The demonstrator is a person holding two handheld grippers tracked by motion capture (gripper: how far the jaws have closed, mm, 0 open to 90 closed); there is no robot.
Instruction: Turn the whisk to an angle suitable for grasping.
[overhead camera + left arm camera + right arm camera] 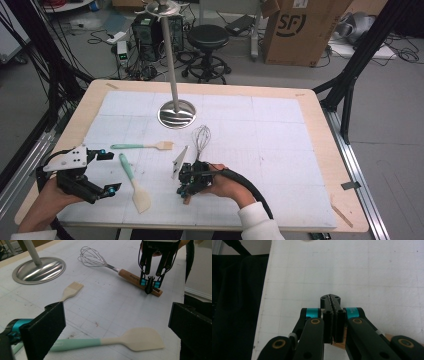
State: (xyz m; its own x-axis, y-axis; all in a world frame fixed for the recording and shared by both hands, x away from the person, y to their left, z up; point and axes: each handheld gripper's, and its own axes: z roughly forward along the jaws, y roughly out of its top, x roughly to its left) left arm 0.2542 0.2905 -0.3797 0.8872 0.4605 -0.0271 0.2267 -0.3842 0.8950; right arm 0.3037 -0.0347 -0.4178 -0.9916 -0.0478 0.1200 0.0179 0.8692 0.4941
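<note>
Standing by the counter [320, 107], I see the right gripper [150, 287] pointing down at the wooden handle of a wire whisk [120, 271], its jaws pressed together with no gap between them and their tips resting at the handle's outer end; from the right gripper view the pads meet flat, and a sliver of wood shows just beneath them, though I cannot tell for sure whether they merely touch the handle or pinch its edge. The whisk lies flat on the white gridded mat [280, 130] near the middle of the counter, its wire head pointing away from the person toward the round steel base [176, 114] of an upright pole. The left gripper [102, 172] hovers low over the mat's near left corner, its jaws standing wide apart with nothing between them. Just beside it lies a spatula [134, 184] with a mint-green handle and a cream blade, the blade toward the person. A little farther off rests a pastry brush [145, 146], also mint-handled, lying crosswise with its bristles pointing toward the whisk, the two near each other but apart.
</note>
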